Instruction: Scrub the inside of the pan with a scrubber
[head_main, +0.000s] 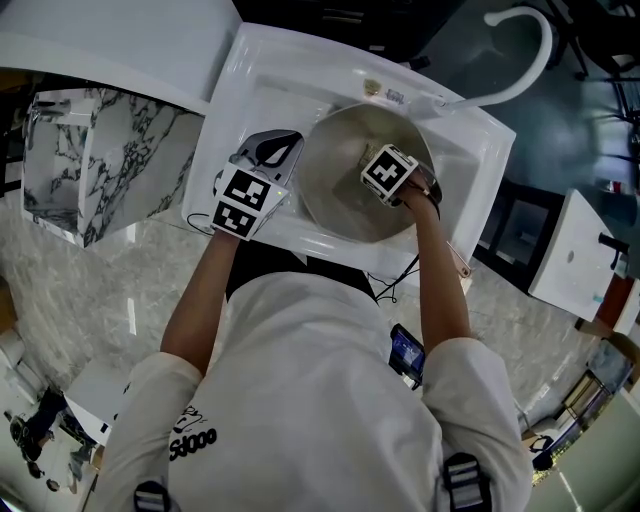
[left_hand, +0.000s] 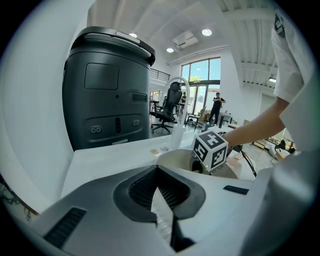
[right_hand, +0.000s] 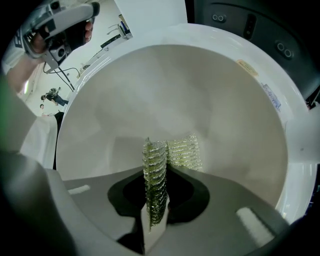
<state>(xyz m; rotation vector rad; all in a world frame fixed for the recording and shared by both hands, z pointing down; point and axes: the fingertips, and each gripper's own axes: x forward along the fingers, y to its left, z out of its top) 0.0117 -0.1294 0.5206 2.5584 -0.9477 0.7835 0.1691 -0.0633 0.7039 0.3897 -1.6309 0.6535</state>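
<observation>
A pale, round metal pan (head_main: 340, 195) sits in the white sink (head_main: 250, 80). My right gripper (head_main: 375, 165) reaches down inside it, shut on a green-gold mesh scrubber (right_hand: 170, 155). In the right gripper view the scrubber stands pinched between the jaws (right_hand: 157, 200), and its free end rests against the pan's inner wall (right_hand: 175, 90). At the pan's left rim my left gripper (head_main: 272, 150) is shut on a thin pale edge, seemingly the pan's rim or handle. The left gripper view shows the jaws (left_hand: 160, 192) closed and the pan (left_hand: 175, 157) just beyond.
A curved white faucet (head_main: 530, 60) arches over the sink's back right corner. A tall dark grey machine (left_hand: 107, 85) stands behind the sink, and a white cup (left_hand: 176, 137) is on the counter. A marble-patterned block (head_main: 90, 160) is left of the sink.
</observation>
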